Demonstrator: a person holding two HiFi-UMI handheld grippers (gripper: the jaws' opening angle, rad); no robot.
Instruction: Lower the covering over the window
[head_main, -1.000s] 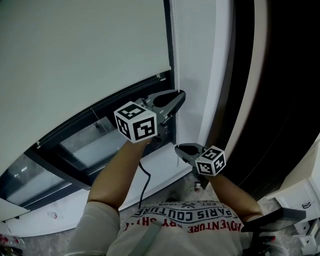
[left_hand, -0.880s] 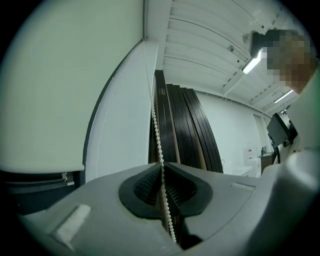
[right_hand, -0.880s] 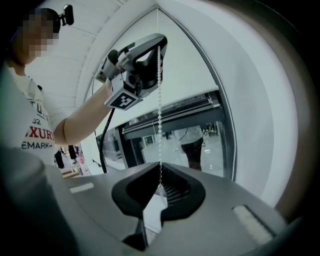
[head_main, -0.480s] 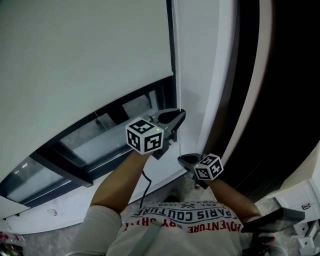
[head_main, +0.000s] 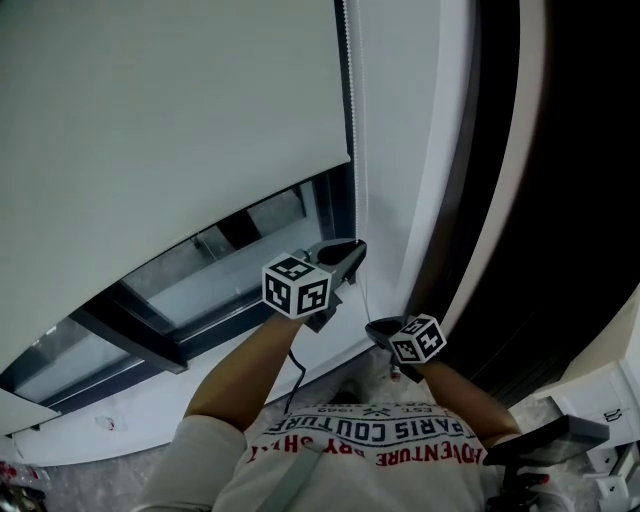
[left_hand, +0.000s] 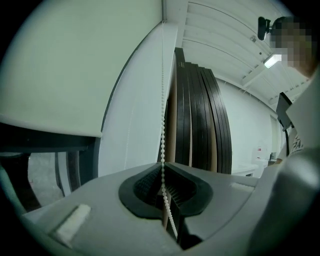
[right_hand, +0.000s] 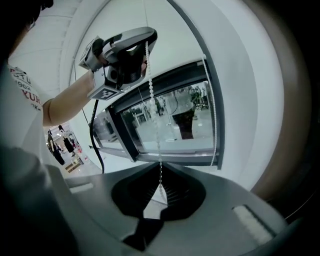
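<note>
The roller blind (head_main: 170, 120) covers the upper part of the window, and its bottom edge hangs above both grippers. Below that edge the window glass (head_main: 240, 262) in its dark frame is bare. The bead chain (left_hand: 162, 115) hangs at the blind's right side, just beside the white wall strip (head_main: 400, 150).

The left gripper (left_hand: 163, 167) points roughly level at the window's right edge. Its jaws are pressed together on the chain: the beads come straight down from above, pass between the ribbed pads and trail out below them.

The right gripper (right_hand: 160, 177) sits lower and nearer the person, tilted downward. Its jaws are also pinched on the chain, which runs as one line from the left gripper above down into the meeting point of the right gripper's pads. A second strand hangs free at the window frame's right side, apart from both grippers.

To the right of the window, dark panels (left_hand: 200, 125) lean together against the wall. A black cable (head_main: 292, 375) hangs from under the left forearm.
</note>
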